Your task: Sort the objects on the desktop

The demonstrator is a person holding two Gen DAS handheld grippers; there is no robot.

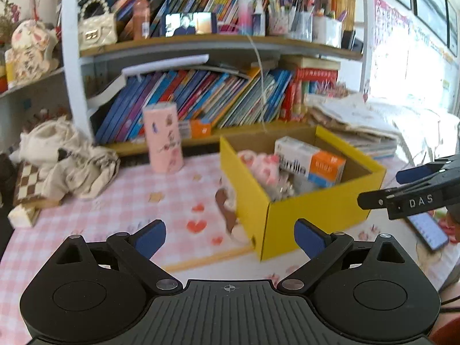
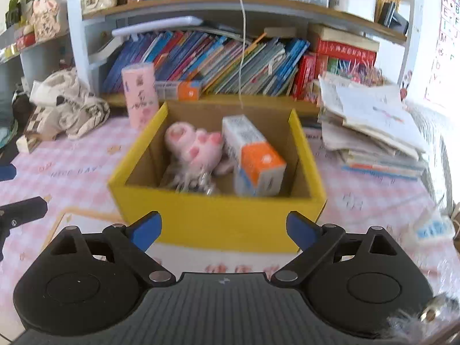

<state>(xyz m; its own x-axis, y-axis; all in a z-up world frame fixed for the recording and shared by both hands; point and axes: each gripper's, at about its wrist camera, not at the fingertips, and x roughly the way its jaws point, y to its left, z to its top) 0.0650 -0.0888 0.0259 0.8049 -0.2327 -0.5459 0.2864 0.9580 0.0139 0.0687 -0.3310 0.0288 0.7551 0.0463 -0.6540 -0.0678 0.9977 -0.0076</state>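
Pink checked bench (image 2: 359, 201), yellow box (image 2: 218, 218) mid-bench near bookshelf (image 2: 201, 57) edge, left claw (image 1: 230, 237) and right claw (image 2: 222, 230) both spread apart, empty.

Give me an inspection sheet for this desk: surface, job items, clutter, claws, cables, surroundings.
Surface: pink checked tablecloth with hearts and lettering.
Job's things: yellow box open on the desk, holding a pink plush and an orange-and-white carton; pink tube upright behind the box, outside it.
Clutter: crumpled cloth bag back left; paper stack at right; phone lying at right.
Claws: left claw open, nothing between its fingers; right claw open, nothing between its fingers, in front of the box.
Cables: white cable hanging from the upper shelf towards the box.
Surroundings: bookshelf full of leaning books; bright window at right.
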